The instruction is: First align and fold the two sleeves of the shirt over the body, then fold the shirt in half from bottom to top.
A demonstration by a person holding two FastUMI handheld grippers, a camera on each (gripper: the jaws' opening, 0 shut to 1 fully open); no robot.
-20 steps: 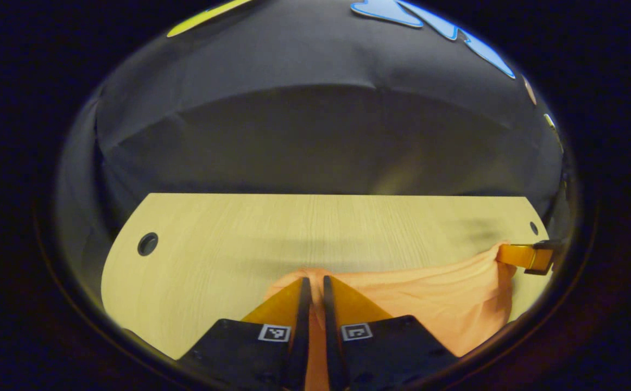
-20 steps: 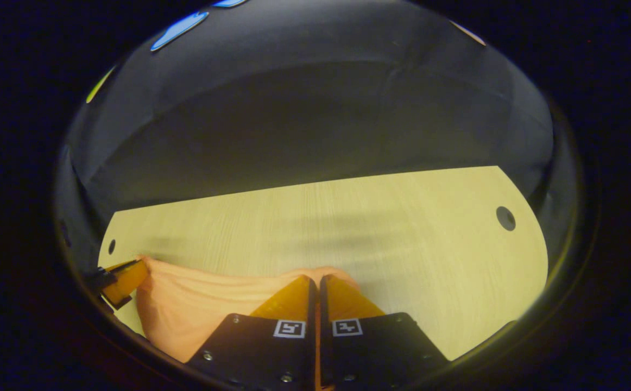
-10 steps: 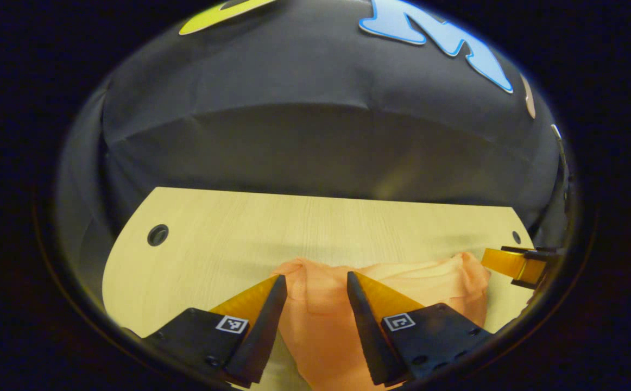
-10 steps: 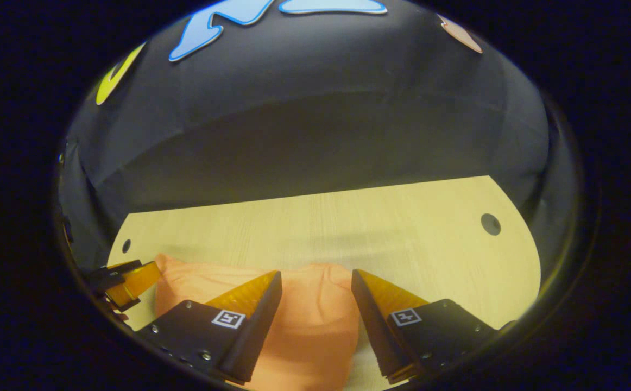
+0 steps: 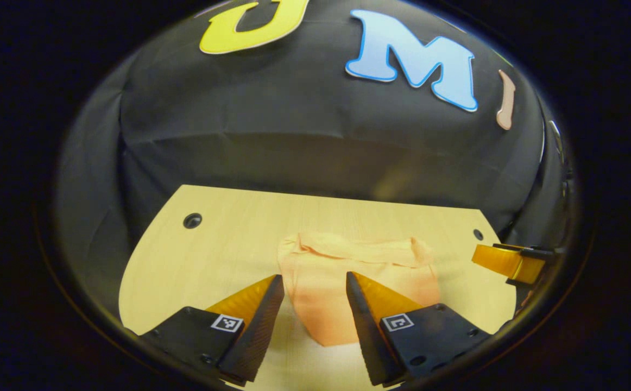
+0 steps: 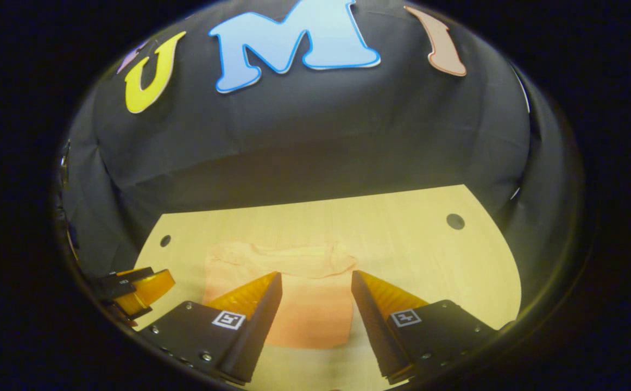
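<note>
— Where does the shirt [image 5: 359,285] lie?
— Folded into a soft, rumpled orange rectangle, flat on the pale wood-grain bench [image 5: 228,244], a bunched edge at its 12 o'clock side.

— And the fingers?
— Both pairs spread wide, grasping nothing. The left gripper [image 5: 315,298] and right gripper [image 6: 315,298] hang above the cloth, wedge-shaped fingers apart. Round holes [image 6: 455,221] pierce the bench's far corners, at 10 and 2 o'clock.

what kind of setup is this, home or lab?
Looks like a staged recording booth, not a home. A black cloth wall wraps closely around a lone wood-look table with cable holes. A folded shirt lies on the table, with two open handheld grippers, left and right, over it.
</note>
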